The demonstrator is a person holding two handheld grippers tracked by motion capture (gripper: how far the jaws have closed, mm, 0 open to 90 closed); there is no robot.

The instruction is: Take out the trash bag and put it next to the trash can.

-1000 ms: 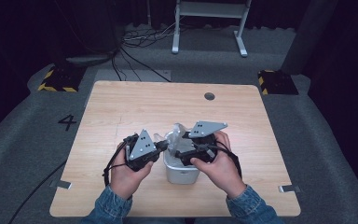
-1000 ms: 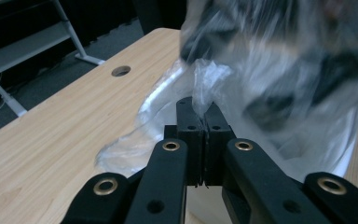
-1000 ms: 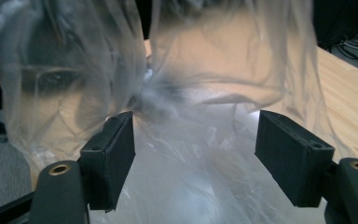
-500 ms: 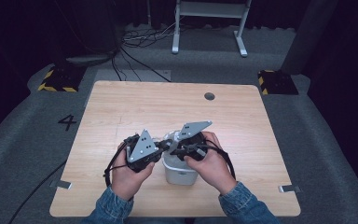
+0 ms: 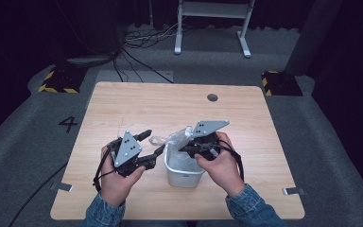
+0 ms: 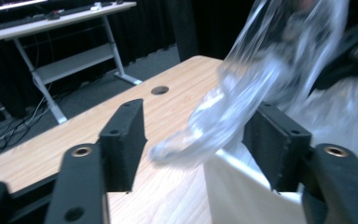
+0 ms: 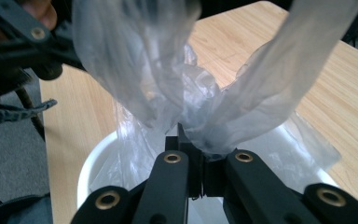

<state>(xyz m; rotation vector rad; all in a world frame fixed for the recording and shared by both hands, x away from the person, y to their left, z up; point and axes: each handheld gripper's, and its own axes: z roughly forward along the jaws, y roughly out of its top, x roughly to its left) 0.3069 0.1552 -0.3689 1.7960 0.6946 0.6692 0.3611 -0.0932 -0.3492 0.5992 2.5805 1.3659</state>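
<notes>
A small white bin (image 5: 183,174) stands on the wooden table (image 5: 179,109) near its front edge, with a clear plastic bag (image 5: 177,140) rising out of it. My right gripper (image 5: 190,147) is over the bin, shut on a bunched fold of the bag (image 7: 200,126) above the bin's rim (image 7: 91,161). My left gripper (image 5: 152,142) is just left of the bin, open. In the left gripper view a loose end of the bag (image 6: 223,116) hangs between the two pads (image 6: 123,140), touching neither that I can see, beside the bin's wall (image 6: 242,191).
A round cable hole (image 5: 212,97) sits near the table's far edge. Beyond the table stand a white desk frame (image 5: 212,19), loose cables (image 5: 137,42) and yellow-black striped blocks (image 5: 56,81) on grey floor. A "4" (image 5: 69,124) marks the floor at left.
My right gripper has come left and down over the bin, pulling the bag up. My left gripper has turned toward the bag's loose end, its jaws still apart.
</notes>
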